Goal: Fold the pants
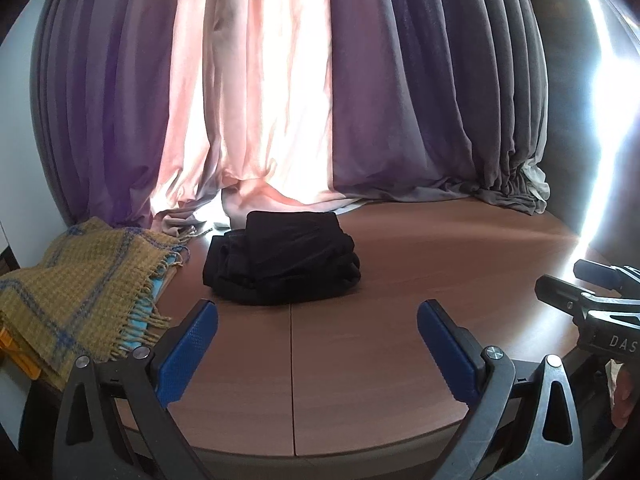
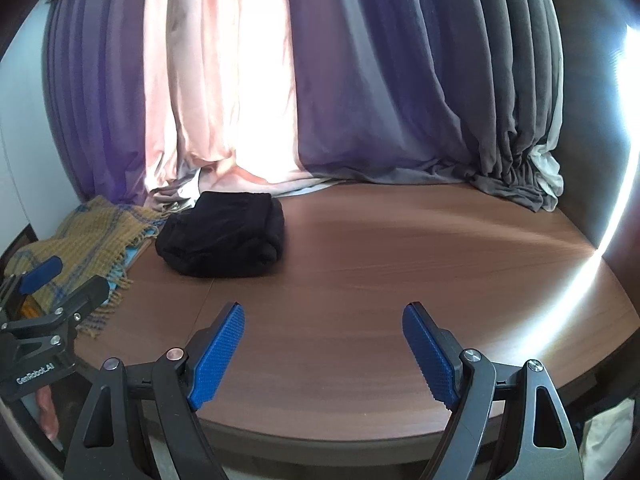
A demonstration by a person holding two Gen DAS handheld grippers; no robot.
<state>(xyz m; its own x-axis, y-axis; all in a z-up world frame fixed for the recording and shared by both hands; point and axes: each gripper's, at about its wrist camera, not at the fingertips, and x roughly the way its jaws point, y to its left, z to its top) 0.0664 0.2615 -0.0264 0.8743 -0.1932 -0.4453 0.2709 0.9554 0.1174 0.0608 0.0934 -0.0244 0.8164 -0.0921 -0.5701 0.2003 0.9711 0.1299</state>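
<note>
the pants (image 1: pixel 282 264) are sitting as a compact black bundle on the far-left part of the table (image 1: pixel 420 264), just in front of the curtain (image 1: pixel 256 92) hem, with the scarf (image 1: pixel 76 296) lying to their left, close but apparently not touching. the left gripper (image 1: pixel 318 344) is hanging over the near edge with its jaws spread wide and nothing between them, and the right gripper (image 2: pixel 324 350) is doing the same, wide apart and empty, well short of the bundle. both are well apart from the cloth, so the fold looks finished, or nearly so. to close the step well, i'd say both grippers are best keeping clear of the stack, since a stray pad catching the top layer could drag it open. the near-left corner of the bundle looks a bit lumpy; if any tidying is wanted, a light press from above is suiting it better than a pinch, and staying off the scarf fringe.
</note>
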